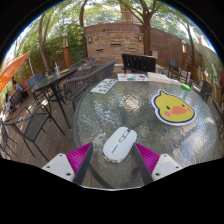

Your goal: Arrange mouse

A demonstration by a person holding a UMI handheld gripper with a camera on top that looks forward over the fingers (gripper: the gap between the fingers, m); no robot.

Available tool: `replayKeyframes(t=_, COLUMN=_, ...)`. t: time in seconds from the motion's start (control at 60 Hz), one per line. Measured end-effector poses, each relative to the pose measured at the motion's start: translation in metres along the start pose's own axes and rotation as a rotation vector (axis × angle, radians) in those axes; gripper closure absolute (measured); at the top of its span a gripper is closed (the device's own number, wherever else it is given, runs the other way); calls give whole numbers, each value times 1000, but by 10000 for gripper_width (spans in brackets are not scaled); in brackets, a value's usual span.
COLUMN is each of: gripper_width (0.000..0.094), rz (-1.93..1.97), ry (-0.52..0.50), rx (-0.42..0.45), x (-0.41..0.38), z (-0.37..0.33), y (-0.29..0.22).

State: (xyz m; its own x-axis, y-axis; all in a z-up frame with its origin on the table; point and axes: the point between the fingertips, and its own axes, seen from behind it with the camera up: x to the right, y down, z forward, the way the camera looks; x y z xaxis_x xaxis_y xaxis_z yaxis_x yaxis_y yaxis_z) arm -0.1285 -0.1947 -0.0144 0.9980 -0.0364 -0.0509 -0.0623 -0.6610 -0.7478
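A white computer mouse (118, 144) lies on a round glass table (120, 112), just ahead of my fingers and between their tips. My gripper (113, 156) is open, with its magenta pads (80, 158) either side of the mouse's near end and a gap at each side. A yellow duck-shaped mouse pad (172, 107) lies on the table beyond and to the right of the mouse.
A black laptop (138, 64) stands at the table's far edge with white papers (132, 77) before it. More papers (103, 87) lie at the far left. Metal chairs (40, 120) stand to the left. A brick wall and trees are behind.
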Motion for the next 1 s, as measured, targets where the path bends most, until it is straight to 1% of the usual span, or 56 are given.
replayKeyframes(t=0.133, gripper_width=120, rz=-18, ry=27, rx=-6, x=3, z=16, y=-14)
replayKeyframes(t=0.2, gripper_width=188, rz=-52, ry=45, rx=-27, x=7, z=21, y=-15)
replayKeyframes(t=0.217, gripper_width=209, rz=-57, ry=41, rx=-22, x=5, z=21, y=-16)
replayKeyframes(t=0.3, gripper_width=446, rz=-98, ry=8, rx=-24, x=-6, z=26, y=-17)
replayKeyframes(t=0.4, gripper_width=463, rz=-153, ry=5, rx=-27, x=-7, z=24, y=-18)
replayKeyframes(t=0.5, gripper_width=531, rz=-156, ry=-22, rx=-55, x=-8, z=23, y=-16)
replayKeyframes(t=0.55, gripper_width=548, rz=-161, ry=-48, rx=-51, x=-14, z=18, y=-21)
replayKeyframes(t=0.583, gripper_width=567, rz=-175, ry=-64, rx=-32, x=-15, z=15, y=-31)
replayKeyframes(t=0.683, gripper_width=566, rz=-208, ry=-142, rx=58, x=-32, z=-11, y=-78)
replayKeyframes(t=0.733, gripper_width=567, rz=-188, ry=-185, rx=119, x=-41, z=-28, y=-120)
replayKeyframes(t=0.8, gripper_width=568, rz=-162, ry=-228, rx=217, x=-32, z=-53, y=-173)
replayKeyframes(t=0.817, gripper_width=567, rz=-149, ry=-236, rx=243, x=-31, z=-63, y=-193)
replayKeyframes(t=0.917, gripper_width=569, rz=-86, ry=-251, rx=356, x=15, z=-87, y=-266)
replayKeyframes(t=0.95, gripper_width=571, rz=-65, ry=-241, rx=370, x=37, z=-85, y=-283)
replayKeyframes(t=1.0, gripper_width=564, rz=-49, ry=-217, rx=366, x=76, z=-74, y=-292)
